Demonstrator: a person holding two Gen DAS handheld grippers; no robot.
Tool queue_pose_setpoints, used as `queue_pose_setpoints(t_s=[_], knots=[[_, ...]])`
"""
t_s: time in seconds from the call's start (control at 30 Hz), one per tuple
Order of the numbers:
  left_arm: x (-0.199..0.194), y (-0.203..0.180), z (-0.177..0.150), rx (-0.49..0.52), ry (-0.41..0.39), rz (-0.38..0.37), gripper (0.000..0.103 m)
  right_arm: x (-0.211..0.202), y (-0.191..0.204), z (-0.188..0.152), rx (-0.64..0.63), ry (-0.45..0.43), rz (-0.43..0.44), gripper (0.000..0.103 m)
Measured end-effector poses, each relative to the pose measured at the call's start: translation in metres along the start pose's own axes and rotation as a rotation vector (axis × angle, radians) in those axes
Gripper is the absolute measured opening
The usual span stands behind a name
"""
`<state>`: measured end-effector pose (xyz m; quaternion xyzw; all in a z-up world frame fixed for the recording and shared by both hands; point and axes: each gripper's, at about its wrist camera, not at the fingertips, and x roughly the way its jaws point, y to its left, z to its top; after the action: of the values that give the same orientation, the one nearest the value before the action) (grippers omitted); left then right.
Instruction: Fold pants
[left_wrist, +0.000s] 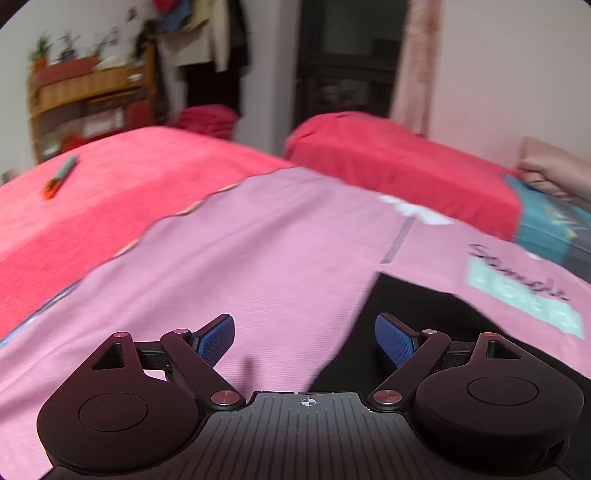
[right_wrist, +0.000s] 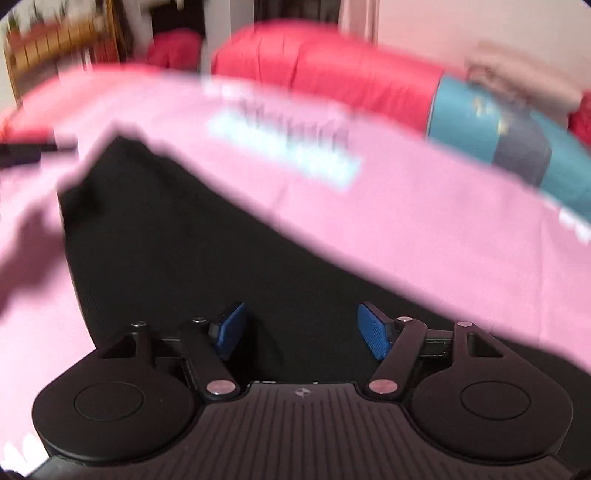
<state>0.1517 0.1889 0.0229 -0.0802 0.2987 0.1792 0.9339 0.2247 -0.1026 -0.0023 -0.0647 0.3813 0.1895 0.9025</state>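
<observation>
Black pants (right_wrist: 207, 251) lie flat on a pink printed sheet (right_wrist: 424, 229) on the bed. In the left wrist view only their left part (left_wrist: 399, 325) shows, at the lower right. My left gripper (left_wrist: 304, 338) is open and empty, over the pink sheet (left_wrist: 258, 258) at the pants' left edge. My right gripper (right_wrist: 301, 330) is open and empty, directly above the black cloth. The right wrist view is blurred.
A red blanket (left_wrist: 110, 192) covers the bed's left side, with a green and orange pen (left_wrist: 61, 176) on it. A red pillow (left_wrist: 388, 162) and a teal patterned pillow (left_wrist: 554, 229) lie at the head. A wooden shelf (left_wrist: 92, 99) stands behind.
</observation>
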Motion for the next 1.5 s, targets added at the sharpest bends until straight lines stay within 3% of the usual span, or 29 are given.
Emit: queue_pose_setpoints(t_s=[0.1,0.23,0.33,0.4,0.47,0.5,0.53,0.57,0.6,0.7,0.73,0.77,0.8,0.87,1.0,1.1,1.2,1.27,1.33,1.4,1.5], knots=[[0.003,0.013,0.003,-0.050,0.026,0.034,0.103,-0.012,0.016,0.025,-0.066,-0.120,0.079,0.075],[0.001,0.025,0.005,-0.096,0.025,0.047,0.103,0.025,0.079,0.052,-0.313,-0.127,0.110,0.077],[0.001,0.028,0.006,-0.109,0.021,0.058,0.103,0.058,0.121,0.067,-0.405,-0.129,0.166,0.077],[0.005,0.029,0.006,-0.110,0.029,0.060,0.103,0.081,0.144,0.071,-0.454,-0.148,0.148,0.074],[0.008,0.030,0.006,-0.114,0.040,0.055,0.103,0.098,0.159,0.075,-0.468,-0.153,0.145,0.064],[0.008,0.030,0.006,-0.117,0.043,0.054,0.103,0.106,0.162,0.077,-0.454,-0.154,0.153,0.049],[0.007,0.031,0.006,-0.120,0.042,0.054,0.103,0.112,0.163,0.079,-0.437,-0.142,0.162,0.011],[0.007,0.031,0.006,-0.125,0.038,0.057,0.103,0.116,0.162,0.082,-0.419,-0.113,0.165,0.008],[0.005,0.033,0.006,-0.131,0.033,0.059,0.103,0.109,0.156,0.085,-0.383,-0.102,0.220,0.006],[0.002,0.035,0.008,-0.156,0.015,0.060,0.103,0.061,0.122,0.104,-0.229,-0.097,0.668,0.006],[0.001,0.035,0.008,-0.156,0.012,0.061,0.103,0.061,0.107,0.111,-0.146,-0.085,0.744,0.006],[0.001,0.034,0.007,-0.151,0.009,0.065,0.103,0.077,0.096,0.117,-0.047,-0.019,0.742,0.006],[0.001,0.033,0.007,-0.145,0.007,0.073,0.103,0.099,0.091,0.120,0.005,0.067,0.684,0.006],[0.002,0.032,0.007,-0.137,0.006,0.088,0.103,0.132,0.095,0.116,-0.023,0.123,0.505,0.006],[0.007,0.028,0.006,-0.119,0.016,0.074,0.103,0.142,0.098,0.113,0.035,0.061,0.531,0.006],[0.004,0.020,0.005,-0.092,-0.011,0.064,0.103,0.138,0.100,0.122,0.038,-0.008,0.491,0.007],[-0.003,0.008,0.003,-0.035,-0.049,0.017,0.103,0.152,0.112,0.114,-0.005,0.006,0.416,0.007],[-0.006,-0.004,0.000,0.015,-0.063,-0.033,0.103,0.143,0.107,0.113,0.019,0.007,0.426,0.012],[-0.007,-0.015,-0.003,0.066,-0.067,-0.087,0.103,0.114,0.091,0.114,0.041,-0.029,0.412,0.039],[-0.009,-0.024,-0.005,0.105,-0.069,-0.133,0.103,0.080,0.073,0.112,0.045,-0.078,0.304,0.056],[-0.011,-0.036,-0.009,0.143,-0.054,-0.213,0.103,0.032,0.033,0.091,0.115,-0.105,0.278,0.057]])
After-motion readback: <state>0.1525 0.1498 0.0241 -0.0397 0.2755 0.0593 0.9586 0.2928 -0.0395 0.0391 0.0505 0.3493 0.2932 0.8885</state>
